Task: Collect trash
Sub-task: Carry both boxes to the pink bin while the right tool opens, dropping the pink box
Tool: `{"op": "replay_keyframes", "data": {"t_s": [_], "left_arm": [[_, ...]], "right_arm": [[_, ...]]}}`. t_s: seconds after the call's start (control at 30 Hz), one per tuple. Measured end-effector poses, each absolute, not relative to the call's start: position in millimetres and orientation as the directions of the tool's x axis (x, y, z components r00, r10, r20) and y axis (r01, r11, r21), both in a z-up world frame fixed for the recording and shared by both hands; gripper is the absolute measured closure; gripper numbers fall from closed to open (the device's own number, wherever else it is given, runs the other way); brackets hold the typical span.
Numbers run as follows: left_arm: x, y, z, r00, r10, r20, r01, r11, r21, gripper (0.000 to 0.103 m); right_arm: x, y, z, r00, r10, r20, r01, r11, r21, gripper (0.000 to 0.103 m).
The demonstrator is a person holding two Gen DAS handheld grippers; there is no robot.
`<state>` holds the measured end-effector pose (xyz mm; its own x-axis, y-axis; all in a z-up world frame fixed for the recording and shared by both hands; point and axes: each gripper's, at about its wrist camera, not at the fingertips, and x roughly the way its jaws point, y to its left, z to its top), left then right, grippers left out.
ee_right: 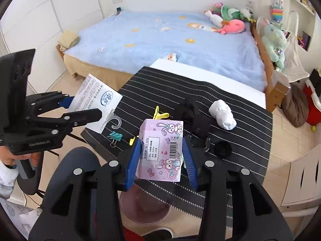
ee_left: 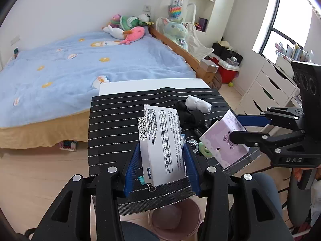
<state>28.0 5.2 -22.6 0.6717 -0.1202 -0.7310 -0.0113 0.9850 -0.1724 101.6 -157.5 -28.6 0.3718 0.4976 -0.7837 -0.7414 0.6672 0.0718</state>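
My left gripper [ee_left: 161, 150] is shut on a white printed package card [ee_left: 160, 140] with a plastic hook, held above the near edge of the striped table; it also shows in the right wrist view [ee_right: 96, 102]. My right gripper [ee_right: 161, 146] is shut on a pink cartoon box [ee_right: 162, 150], which also shows in the left wrist view [ee_left: 222, 138]. A pink trash bin [ee_left: 174, 219] stands on the floor under the table's near edge, below both grippers, and shows in the right wrist view [ee_right: 144, 204].
On the black striped table mat [ee_left: 112, 124] lie a white rolled sock [ee_right: 222, 114], black socks [ee_right: 198, 120], a yellow clip [ee_right: 160, 114], a teal binder clip [ee_right: 116, 136] and a black cap [ee_right: 222, 148]. A blue bed [ee_left: 80, 64] lies behind; white drawers [ee_left: 266, 88] stand at the right.
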Motion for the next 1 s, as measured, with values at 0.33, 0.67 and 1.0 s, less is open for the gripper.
{"op": "replay_keyframes", "data": {"t_s": [0.33, 0.67, 1.0], "left_arm": [[1.9, -12.0, -13.9, 0.68, -0.144, -0.719, 0.052, 0.988, -0.148, 0.059], [-35.8, -24.4, -21.3, 0.672, -0.164, -0.722, 0.075, 0.985, -0.154, 0.059], [-59.3, -21.7, -25.4, 0.664, -0.165, -0.729, 0.067, 0.984, -0.162, 0.059]], "right_arm": [[56.5, -191.7, -15.7, 0.404, 0.539, -0.739, -0.731, 0.676, 0.092, 0.061], [14.0, -210.9, -33.3, 0.386, 0.542, -0.747, -0.73, 0.674, 0.112, 0.061], [-8.0, -212.6, -67.3, 0.317, 0.543, -0.778, -0.729, 0.664, 0.167, 0.061]]}}
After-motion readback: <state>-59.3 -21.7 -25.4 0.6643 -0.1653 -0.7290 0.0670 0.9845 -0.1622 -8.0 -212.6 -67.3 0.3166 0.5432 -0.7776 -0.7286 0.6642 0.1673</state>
